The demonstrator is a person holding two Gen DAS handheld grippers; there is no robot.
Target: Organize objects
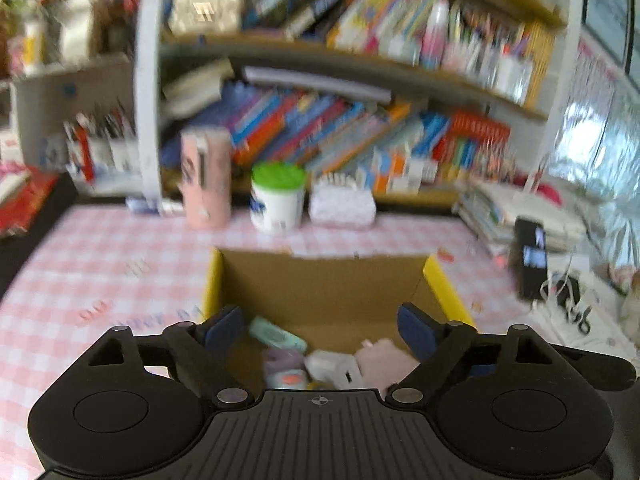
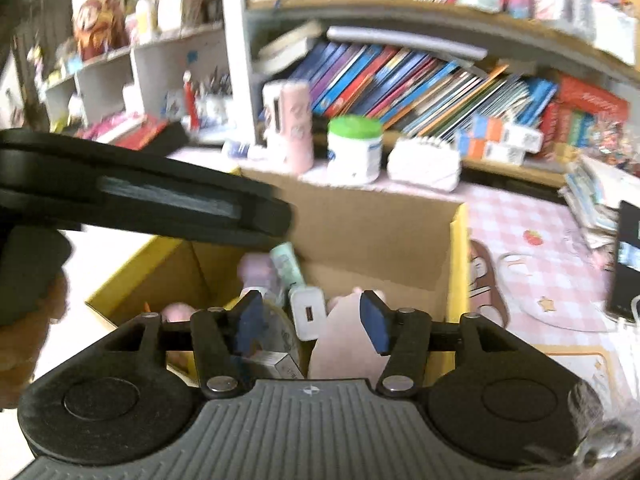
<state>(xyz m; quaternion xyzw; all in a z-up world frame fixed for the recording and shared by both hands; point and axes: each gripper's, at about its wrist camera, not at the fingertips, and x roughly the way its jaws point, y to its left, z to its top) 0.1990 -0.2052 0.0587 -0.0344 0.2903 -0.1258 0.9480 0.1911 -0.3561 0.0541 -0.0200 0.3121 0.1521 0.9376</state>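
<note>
An open cardboard box with yellow flaps [image 1: 320,284] [image 2: 360,232] stands on the pink checked table. In it lie a mint-green tube [image 1: 278,334] [image 2: 287,266], a white charger [image 1: 334,368] [image 2: 307,314], a pink soft item [image 1: 384,354] [image 2: 344,344] and a lilac item [image 1: 282,360] [image 2: 258,266]. My left gripper [image 1: 320,326] is open and empty above the box's near side. My right gripper [image 2: 310,320] is open and empty over the box's contents. The left gripper's black body [image 2: 140,196] crosses the right wrist view.
Behind the box stand a pink cylinder [image 1: 206,182] [image 2: 294,132], a white jar with a green lid [image 1: 278,196] [image 2: 354,148] and a white pouch [image 1: 342,204] [image 2: 424,166]. Bookshelves rise behind them. A black phone [image 1: 532,260] and stacked papers [image 1: 516,208] sit at the right.
</note>
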